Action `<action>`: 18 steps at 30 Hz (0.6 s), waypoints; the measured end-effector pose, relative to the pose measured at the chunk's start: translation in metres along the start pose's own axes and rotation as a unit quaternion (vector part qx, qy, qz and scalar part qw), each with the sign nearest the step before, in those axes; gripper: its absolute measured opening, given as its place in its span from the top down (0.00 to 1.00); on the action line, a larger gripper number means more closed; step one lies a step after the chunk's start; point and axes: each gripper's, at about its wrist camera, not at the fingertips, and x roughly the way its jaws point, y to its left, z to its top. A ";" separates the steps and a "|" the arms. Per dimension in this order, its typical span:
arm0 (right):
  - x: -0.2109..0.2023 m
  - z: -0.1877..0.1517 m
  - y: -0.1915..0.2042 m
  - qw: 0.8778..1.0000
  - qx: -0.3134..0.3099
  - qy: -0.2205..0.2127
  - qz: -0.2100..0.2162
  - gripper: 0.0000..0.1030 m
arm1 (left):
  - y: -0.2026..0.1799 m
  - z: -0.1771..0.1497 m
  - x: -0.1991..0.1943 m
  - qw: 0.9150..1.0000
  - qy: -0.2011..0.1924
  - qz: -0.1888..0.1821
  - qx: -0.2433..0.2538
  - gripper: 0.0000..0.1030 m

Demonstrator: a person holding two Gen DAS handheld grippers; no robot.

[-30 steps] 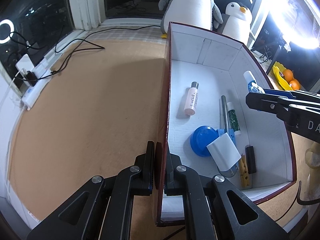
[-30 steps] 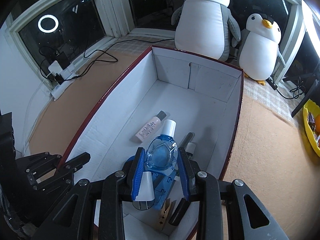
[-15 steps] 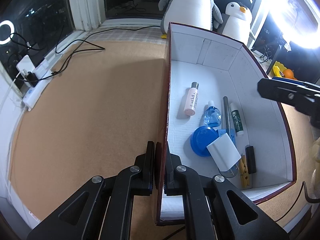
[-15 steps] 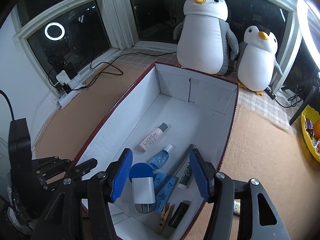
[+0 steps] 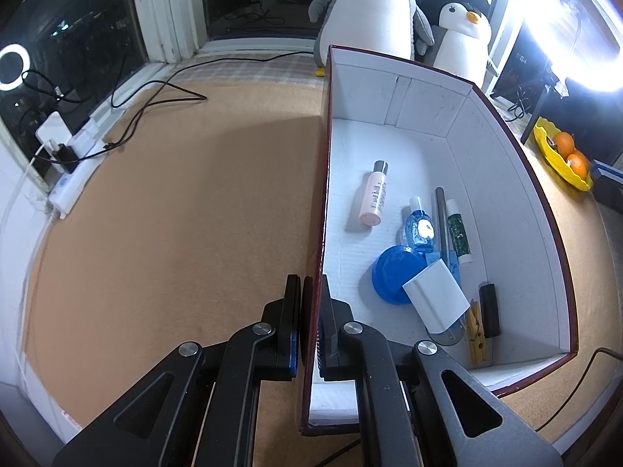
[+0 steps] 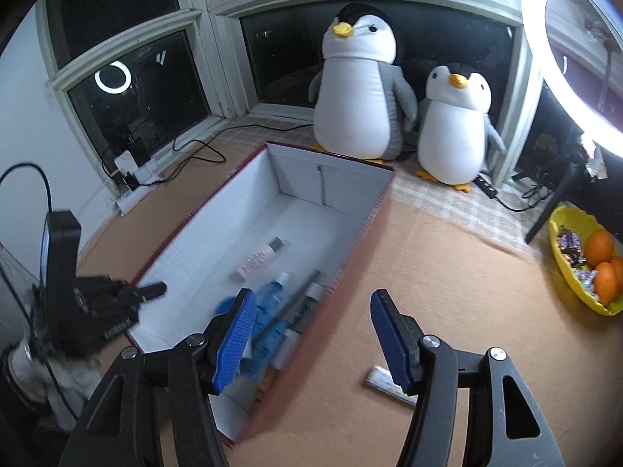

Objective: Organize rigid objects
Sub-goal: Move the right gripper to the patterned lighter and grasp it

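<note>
L gripper point(image 5: 310, 292) jaws clenched on near-left wall of maroon white-lined cardboard box point(image 5: 506, 179). R gripper point(image 6: 313, 334) jaws released, empty. Small white flat stick point(image 6: 390, 384) on desk, right of box (light, stiff, thin; pinch across width).

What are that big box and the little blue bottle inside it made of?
The box looks like cardboard: thin matte white walls with fold seams and a dark red outside. The blue bottle seems clear tinted plastic, glossy and see-through, with a white cap.
</note>
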 end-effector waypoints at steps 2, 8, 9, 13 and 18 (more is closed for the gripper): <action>-0.006 -0.010 -0.012 1.000 -0.009 0.006 -0.015 0.44 | -0.001 0.000 0.000 1.000 0.000 0.002 0.000 0.95; -0.008 -0.042 -0.048 0.999 -0.004 0.049 -0.015 0.44 | -0.004 0.001 0.001 1.000 0.004 0.012 0.007 0.95; -0.007 -0.046 -0.051 0.998 -0.003 0.054 -0.011 0.44 | -0.004 0.002 0.001 1.000 0.004 0.013 0.008 0.95; 0.005 -0.059 -0.058 0.997 -0.007 0.079 -0.008 0.44 | -0.006 0.002 0.001 1.000 0.006 0.020 0.012 0.95; 0.027 -0.070 -0.064 0.994 -0.019 0.109 -0.013 0.47 | -0.008 0.003 0.000 1.000 0.006 0.027 0.013 0.95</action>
